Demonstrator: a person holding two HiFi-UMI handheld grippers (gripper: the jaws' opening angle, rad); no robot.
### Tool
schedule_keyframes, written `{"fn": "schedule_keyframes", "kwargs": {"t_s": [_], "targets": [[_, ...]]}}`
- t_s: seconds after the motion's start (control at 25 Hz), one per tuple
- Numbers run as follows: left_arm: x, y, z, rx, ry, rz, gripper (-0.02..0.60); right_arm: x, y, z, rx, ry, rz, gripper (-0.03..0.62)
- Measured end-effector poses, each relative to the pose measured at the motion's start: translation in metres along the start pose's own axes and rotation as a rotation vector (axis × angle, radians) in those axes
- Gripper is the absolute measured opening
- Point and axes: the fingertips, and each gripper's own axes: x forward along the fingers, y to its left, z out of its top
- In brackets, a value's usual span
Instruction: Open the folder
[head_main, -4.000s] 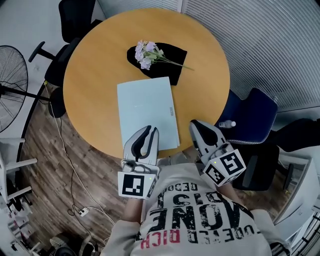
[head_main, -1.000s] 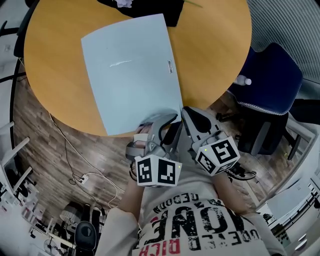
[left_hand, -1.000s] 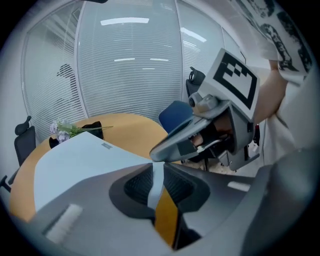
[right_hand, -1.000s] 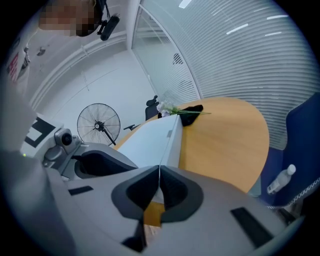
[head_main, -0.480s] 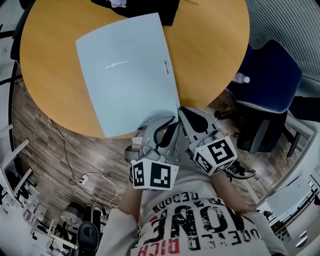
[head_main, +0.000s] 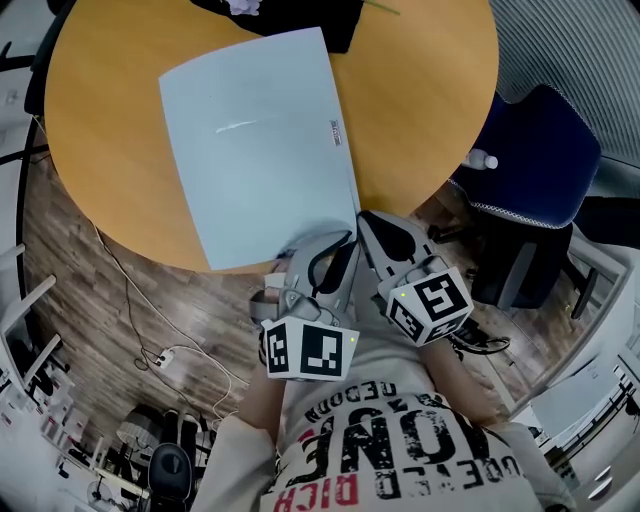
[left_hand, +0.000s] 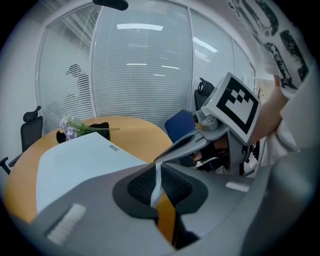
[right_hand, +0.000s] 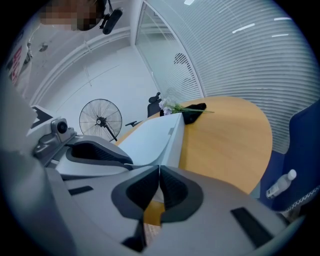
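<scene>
1. The light blue folder (head_main: 255, 140) lies flat and closed on the round wooden bench (head_main: 420, 110), its near right corner hanging over the bench's near edge. A small label (head_main: 336, 131) sits near its right edge.
2. The left gripper (head_main: 325, 247) meets that overhanging corner from below the bench edge. In the left gripper view its jaws have just been closing and now stand almost together, with a thin pale edge of the folder pinched between the black pads (left_hand: 142, 185). How deep the sheet reaches between them is hidden by the pads.
3. The right gripper (head_main: 368, 222) sits just beside the left one, at the same corner. In the right gripper view its jaws are brought fully together, pad against pad (right_hand: 172, 187), and the folder's corner runs right up to their tips. Whether a sliver of cover is nipped there cannot be made out.
4. At the bench's far side, a black cloth (head_main: 320, 20) and the purple flowers (left_hand: 70, 127) on it are cut off by the top of the head view. The left gripper view shows them whole but small.
5. To the right, a blue chair (head_main: 540, 150) stands beside the bench with a clear bottle (head_main: 485, 160) on its seat. The person's printed shirt (head_main: 400, 450) hides the floor below the grippers.
</scene>
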Motion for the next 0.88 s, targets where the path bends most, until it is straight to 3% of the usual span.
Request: {"fn": "schedule_keyframes", "kwargs": {"t_s": [0.88], "targets": [[-0.011, 0.007, 0.014, -0.077, -0.07, 0.016, 0.031, 0.001, -0.001, -0.001, -0.008, 0.001, -0.011, 0.014]]}}
